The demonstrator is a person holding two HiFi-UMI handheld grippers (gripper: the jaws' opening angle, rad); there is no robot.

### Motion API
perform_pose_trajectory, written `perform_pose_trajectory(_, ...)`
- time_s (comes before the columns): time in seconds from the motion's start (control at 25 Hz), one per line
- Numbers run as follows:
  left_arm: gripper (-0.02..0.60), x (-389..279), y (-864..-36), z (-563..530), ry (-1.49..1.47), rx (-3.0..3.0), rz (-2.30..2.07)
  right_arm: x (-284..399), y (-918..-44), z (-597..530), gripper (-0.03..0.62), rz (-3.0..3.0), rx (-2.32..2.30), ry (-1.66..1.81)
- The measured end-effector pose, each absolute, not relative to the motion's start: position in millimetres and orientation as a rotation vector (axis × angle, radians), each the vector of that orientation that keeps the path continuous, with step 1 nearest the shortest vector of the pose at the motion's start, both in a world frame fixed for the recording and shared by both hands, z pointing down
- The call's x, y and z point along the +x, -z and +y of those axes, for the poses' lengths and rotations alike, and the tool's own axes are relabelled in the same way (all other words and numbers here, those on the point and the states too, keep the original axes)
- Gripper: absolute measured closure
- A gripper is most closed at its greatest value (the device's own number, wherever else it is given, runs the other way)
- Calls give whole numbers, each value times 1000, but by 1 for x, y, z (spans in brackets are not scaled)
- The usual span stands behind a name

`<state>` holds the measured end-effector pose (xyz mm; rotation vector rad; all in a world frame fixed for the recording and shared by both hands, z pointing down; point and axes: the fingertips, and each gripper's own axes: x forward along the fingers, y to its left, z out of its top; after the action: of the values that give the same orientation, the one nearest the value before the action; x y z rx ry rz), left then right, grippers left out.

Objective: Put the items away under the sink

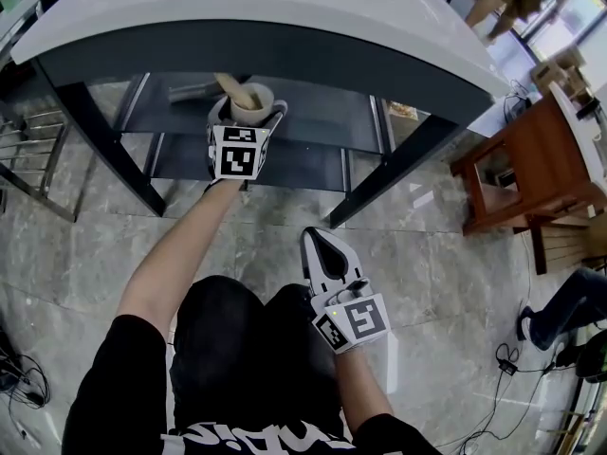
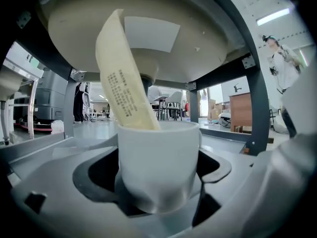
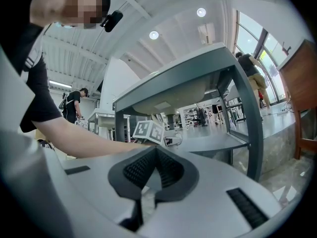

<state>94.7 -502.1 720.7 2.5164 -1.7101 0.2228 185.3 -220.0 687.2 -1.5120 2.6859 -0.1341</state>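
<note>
- Holding a white cup (image 2: 158, 162) in my left gripper (image 1: 249, 110), I have the jaws closed against its sides, gripping it low on the body with the rim facing up.
- A long beige packet (image 2: 121, 78) with printed lines stands in the cup and leans toward the underside of the sink basin (image 2: 148, 24) right above it.
- From the head view, the cup is already in under the sink, over the upper grey shelf (image 1: 322, 117) of the stand. I cannot tell whether its base touches the shelf.
- A grey item (image 1: 194, 91) lies on that shelf to the left of the cup, near it but apart. I cannot make out what it is.
- My right gripper (image 1: 315, 240) is back near my knees, well apart from the stand. Its jaws are pressed together with nothing between them.
- I judge this to be the placing step: the cup is carried in and not yet let go.
- The next move calls for lowering the cup until it sits flat, keeping it upright so the packet does not tip out. Then the left jaws part just enough to clear the sides and draw straight back.
- The tall packet is close under the basin, so any lift while backing out could knock it.
</note>
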Motion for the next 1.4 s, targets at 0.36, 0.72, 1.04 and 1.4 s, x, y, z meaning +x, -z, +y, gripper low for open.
perform_pose_trajectory(0.36,117,82,-712,-474,-187,2535,-1669,187,-684,-218,576,2687,-1491,130)
perform_pose_trajectory(0.72,118,77,-701,-405,-166,2621,-1506,193,-681,-220,576,2675,-1481,130)
perform_pose_trajectory(1.04,230,69,-694,-318,-140,2674,-1339,190,-679,-217,576,2681,-1448,131)
perform_pose_trajectory(1.4,426,57,-678,-249,-111,2733,-1317,194,-679,-212,576,2675,-1446,140)
